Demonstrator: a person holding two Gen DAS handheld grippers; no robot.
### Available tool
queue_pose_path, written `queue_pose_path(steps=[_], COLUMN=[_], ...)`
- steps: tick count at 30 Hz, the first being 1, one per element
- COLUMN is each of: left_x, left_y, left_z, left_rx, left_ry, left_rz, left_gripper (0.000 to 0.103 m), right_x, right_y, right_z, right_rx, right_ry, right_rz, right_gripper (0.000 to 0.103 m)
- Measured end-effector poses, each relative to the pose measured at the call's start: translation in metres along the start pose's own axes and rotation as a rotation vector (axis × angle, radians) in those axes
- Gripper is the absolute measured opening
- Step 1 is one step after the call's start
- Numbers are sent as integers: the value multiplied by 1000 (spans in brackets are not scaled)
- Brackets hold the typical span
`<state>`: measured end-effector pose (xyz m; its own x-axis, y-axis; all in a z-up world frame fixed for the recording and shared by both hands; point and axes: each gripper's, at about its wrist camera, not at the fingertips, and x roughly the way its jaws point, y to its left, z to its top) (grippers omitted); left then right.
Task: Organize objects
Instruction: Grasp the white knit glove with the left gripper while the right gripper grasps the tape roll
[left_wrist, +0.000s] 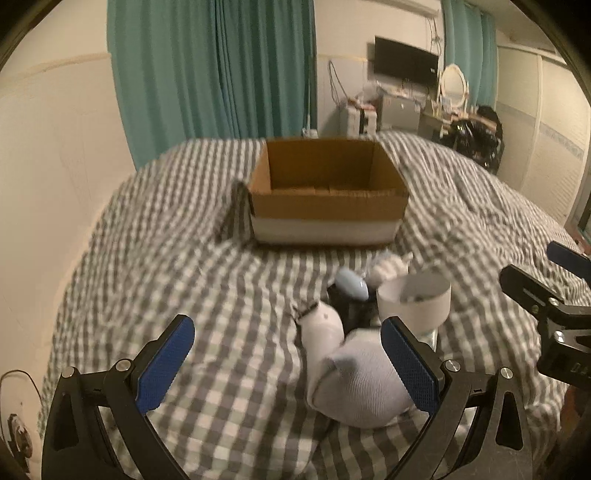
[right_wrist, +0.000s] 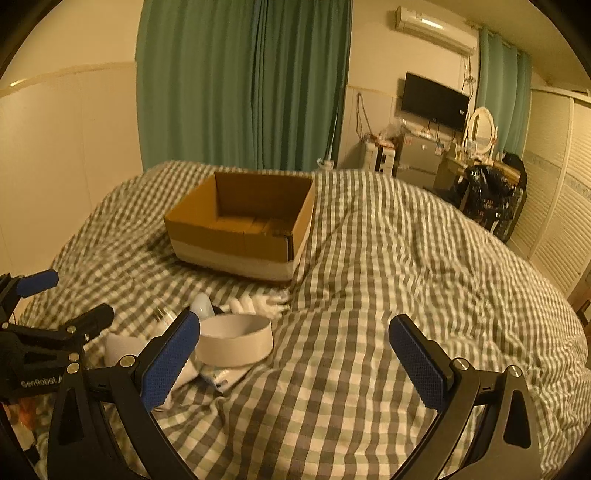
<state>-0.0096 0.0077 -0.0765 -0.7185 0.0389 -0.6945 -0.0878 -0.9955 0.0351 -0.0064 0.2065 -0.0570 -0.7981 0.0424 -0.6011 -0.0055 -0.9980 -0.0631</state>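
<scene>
Both claws hang released over the checked bedspread (right_wrist: 351, 369), their blue pads spread wide with nothing between them. The left claw (left_wrist: 288, 354) has a pale sock (left_wrist: 354, 384) lying just inside its right pad, touching or nearly so. Just ahead of that sock lies a white sock (left_wrist: 321, 325), with a small dark item partly hidden beyond it. The right claw (right_wrist: 295, 354) hovers over bare bedspread; the white round container (right_wrist: 236, 343) sits just outside its left pad. A light blue oval object (left_wrist: 352, 284) and a white fringed cloth (right_wrist: 258, 304) lie a little further ahead of the claws. Well ahead, the open cardboard box (left_wrist: 328, 206) rests on the bed, with teal curtains (right_wrist: 240, 81) behind it.
</scene>
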Motion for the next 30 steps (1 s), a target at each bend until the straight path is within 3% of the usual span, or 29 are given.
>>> queue_pose_path(steps=[3,7,9,12,13,14,22,30], left_x=[8,17,24,36,39,41,22,18], left_y=[-5,-21,-29,-34,-34,-34,-8,6], left_z=[-6,-12,-16,-20,-22,-23,-7,3], left_rx=[16,76,107,123,114,105,-1,-22], left_ry=[26,99,124,172,190,199,108,64], left_rz=[-20,-135,-144,-190,-228,-243,-181,-135], left_gripper=[103,103,103,86,72,71,65,64], right_x=[15,29,34,42,44,46,59,88], right_y=[1,-2,-6,-10,-11,-10,8,29], right_z=[-8,-14,-15,-16,-17,-17,-15,-11], right_rx=[-1,16,31,53,55,53,-11,-59], right_ry=[43,80,92,113,120,126,160,255], right_rz=[2,8,8,9,13,15,88,182], right_gripper=[103,103,103,103,103,103,98,97])
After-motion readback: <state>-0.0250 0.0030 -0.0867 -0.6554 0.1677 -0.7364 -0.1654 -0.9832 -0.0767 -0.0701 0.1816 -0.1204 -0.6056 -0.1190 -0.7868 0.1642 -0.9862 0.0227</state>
